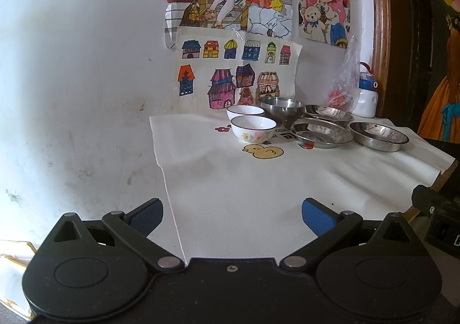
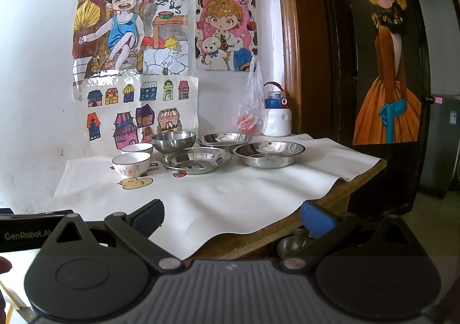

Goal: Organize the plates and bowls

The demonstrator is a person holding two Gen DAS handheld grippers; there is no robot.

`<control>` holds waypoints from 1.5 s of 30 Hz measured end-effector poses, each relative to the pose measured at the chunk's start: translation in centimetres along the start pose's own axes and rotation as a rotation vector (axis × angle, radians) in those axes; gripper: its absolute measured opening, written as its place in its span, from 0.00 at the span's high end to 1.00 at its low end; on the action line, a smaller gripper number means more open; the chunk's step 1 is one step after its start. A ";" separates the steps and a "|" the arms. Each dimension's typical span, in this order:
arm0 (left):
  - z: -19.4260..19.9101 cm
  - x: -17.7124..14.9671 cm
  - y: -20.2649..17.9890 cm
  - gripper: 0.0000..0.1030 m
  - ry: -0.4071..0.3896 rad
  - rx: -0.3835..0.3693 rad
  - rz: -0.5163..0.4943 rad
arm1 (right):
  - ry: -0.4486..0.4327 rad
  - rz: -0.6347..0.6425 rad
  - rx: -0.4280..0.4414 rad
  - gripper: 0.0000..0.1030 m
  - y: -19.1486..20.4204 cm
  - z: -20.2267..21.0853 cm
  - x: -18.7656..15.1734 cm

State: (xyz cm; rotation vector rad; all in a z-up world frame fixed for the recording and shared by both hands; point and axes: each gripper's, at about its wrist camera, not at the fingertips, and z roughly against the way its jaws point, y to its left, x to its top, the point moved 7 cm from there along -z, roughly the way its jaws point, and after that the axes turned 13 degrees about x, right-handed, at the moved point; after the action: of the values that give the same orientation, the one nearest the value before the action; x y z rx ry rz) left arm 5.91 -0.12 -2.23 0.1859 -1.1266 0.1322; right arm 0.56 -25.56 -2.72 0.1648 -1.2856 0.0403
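both grippers [image 1: 232,217] [image 2: 233,219] gape; two china bowls [image 2: 131,163], one steel bowl [image 2: 173,141], three steel plates [image 2: 196,160]

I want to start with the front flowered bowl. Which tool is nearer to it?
Left, probably, by a small margin. The flowered bowl lies ahead and slightly right of the left tool; from the right tool it sits ahead, well to the left. Both are open.
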 end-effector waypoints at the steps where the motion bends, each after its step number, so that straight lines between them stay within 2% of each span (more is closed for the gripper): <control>1: 0.0 0.0 0.0 0.01 0.000 -0.001 0.001 | -0.002 0.002 -0.001 0.00 0.1 0.0 -0.1; 45: 0.2 -0.3 0.1 0.01 -0.004 -0.004 0.006 | -0.002 0.008 -0.002 0.00 0.4 0.0 -0.2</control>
State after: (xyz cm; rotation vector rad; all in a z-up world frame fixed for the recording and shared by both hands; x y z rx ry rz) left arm 5.64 -0.06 -2.38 0.1790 -1.1317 0.1347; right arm 0.42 -25.13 -2.84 0.1584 -1.2880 0.0454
